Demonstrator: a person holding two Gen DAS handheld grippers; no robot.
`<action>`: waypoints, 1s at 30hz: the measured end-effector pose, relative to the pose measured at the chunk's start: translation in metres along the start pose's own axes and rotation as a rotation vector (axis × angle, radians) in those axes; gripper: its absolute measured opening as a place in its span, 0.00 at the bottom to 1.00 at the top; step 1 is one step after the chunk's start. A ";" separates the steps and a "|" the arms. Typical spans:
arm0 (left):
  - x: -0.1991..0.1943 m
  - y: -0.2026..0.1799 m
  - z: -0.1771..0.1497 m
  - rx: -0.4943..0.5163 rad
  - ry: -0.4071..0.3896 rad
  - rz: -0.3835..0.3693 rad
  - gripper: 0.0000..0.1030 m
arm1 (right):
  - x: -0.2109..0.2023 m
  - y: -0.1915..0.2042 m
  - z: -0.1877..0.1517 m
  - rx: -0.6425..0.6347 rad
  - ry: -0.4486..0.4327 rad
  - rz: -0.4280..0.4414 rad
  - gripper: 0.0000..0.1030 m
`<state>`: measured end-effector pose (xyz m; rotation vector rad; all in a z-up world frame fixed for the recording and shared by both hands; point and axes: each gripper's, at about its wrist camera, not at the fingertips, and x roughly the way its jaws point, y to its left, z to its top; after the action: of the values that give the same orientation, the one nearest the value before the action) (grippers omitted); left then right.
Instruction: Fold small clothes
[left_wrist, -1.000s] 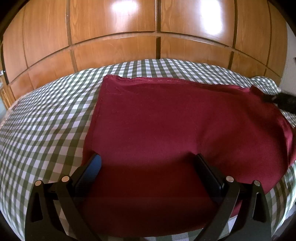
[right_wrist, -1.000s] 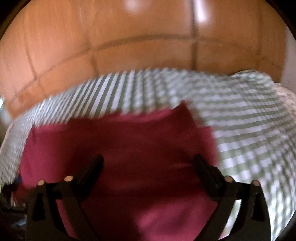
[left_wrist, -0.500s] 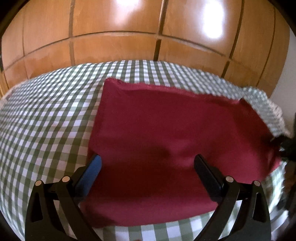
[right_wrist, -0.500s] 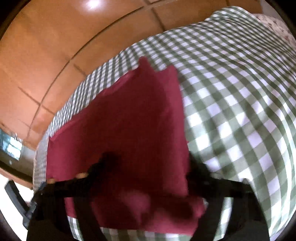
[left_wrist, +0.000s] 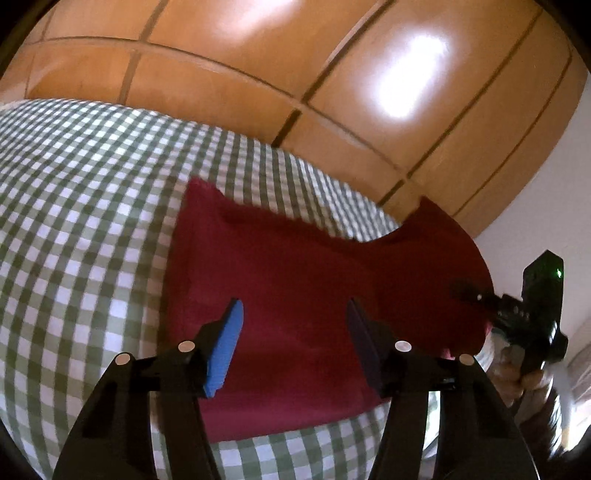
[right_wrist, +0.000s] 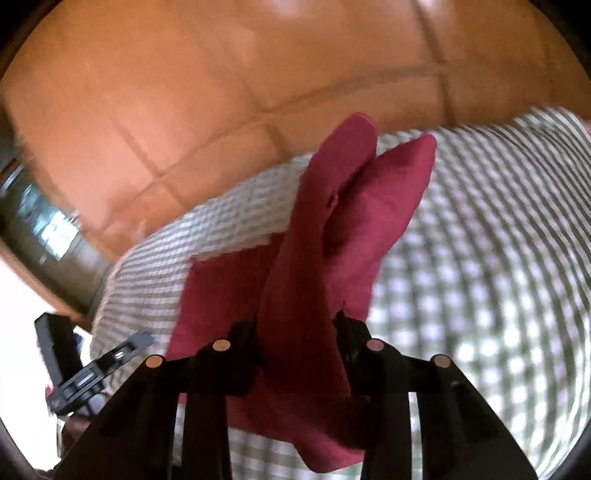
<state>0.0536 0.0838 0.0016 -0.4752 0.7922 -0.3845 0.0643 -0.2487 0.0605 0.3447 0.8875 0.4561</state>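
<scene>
- The right gripper is closing, and a bunched fold of the dark red cloth stands between its jaws; the fabric fills the gap and rises clear of the bed, so this gripper grasps the cloth.
- The left gripper is closing too. Its blue pad and dark pad stand apart above the cloth, and neither visibly presses on it, so it grasps nothing.
- Landmark: the green-and-white checked bedcover. The cloth lies spread on it, its right end lifted off it at the right gripper.
- Beyond the bedcover's far edge stands a glossy wooden panelled front.
- Right of the bedcover, a hand holds the right gripper's body.
- In the right wrist view the left gripper shows at the bedcover's left edge, blurred.
</scene>
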 end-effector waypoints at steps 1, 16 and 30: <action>-0.005 0.003 0.003 -0.015 -0.009 -0.013 0.55 | 0.004 0.015 0.001 -0.028 0.007 0.018 0.30; -0.029 0.062 0.022 -0.264 0.002 -0.184 0.77 | 0.121 0.151 -0.075 -0.394 0.231 0.058 0.36; 0.010 0.040 0.033 -0.244 0.135 -0.155 0.78 | 0.025 0.058 -0.070 -0.184 0.130 0.110 0.63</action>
<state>0.0908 0.1208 -0.0055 -0.7479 0.9421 -0.4695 0.0077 -0.1794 0.0299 0.1972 0.9475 0.6631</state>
